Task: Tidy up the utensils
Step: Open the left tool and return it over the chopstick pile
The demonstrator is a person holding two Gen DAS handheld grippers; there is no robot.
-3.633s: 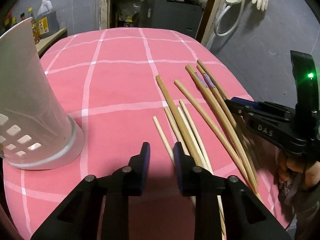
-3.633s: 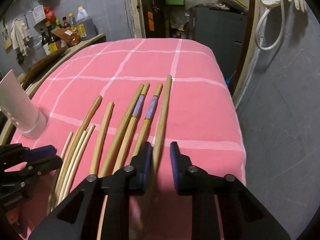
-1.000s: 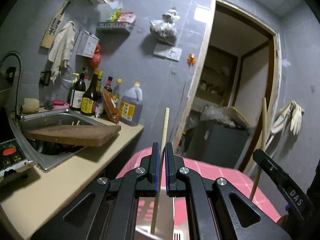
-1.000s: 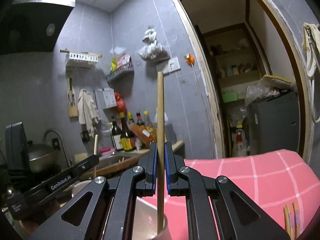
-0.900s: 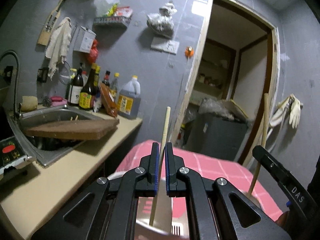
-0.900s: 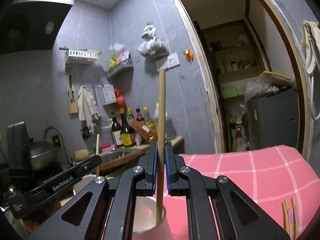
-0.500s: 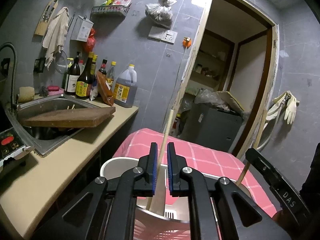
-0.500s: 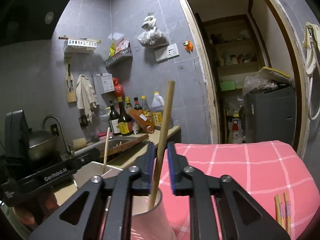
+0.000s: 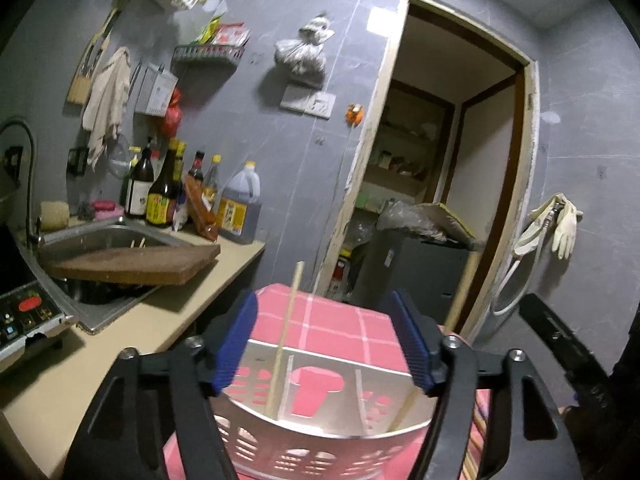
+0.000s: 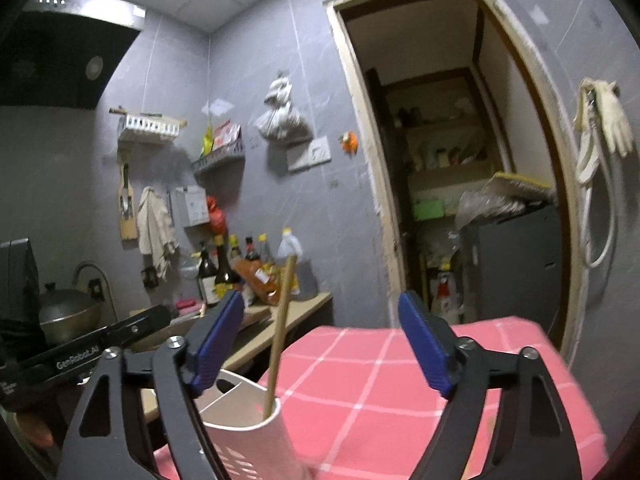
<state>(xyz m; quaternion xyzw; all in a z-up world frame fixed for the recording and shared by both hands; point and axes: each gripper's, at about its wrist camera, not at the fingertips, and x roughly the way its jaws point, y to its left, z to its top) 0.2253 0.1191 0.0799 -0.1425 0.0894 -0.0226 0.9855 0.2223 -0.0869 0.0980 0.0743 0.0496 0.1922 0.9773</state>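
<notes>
The thin pale wooden chopstick (image 9: 286,344) stands nearly upright in the white perforated plastic utensil holder (image 9: 320,446) at the bottom centre of the left wrist view, its long axis running up the frame with a slight rightward lean. It sits between the blue pads of the left gripper (image 9: 322,346), nearer the left pad but apart from both. Those jaws have just been opening and now stand wide, gripping nothing.

In the right wrist view, the thicker tan wooden chopstick (image 10: 280,336) leans in the same holder at lower centre, between the spread pads of the right gripper (image 10: 320,346), whose jaws have likewise just been opening.

Each gripper is nearest its own released stick. The coming move likely turns on backing away without knocking these uprights.

The lower ends of both sticks are hidden inside the holder. The remaining chopsticks on the pink checked tablecloth (image 10: 400,380) are out of frame or too blurred to make out.
</notes>
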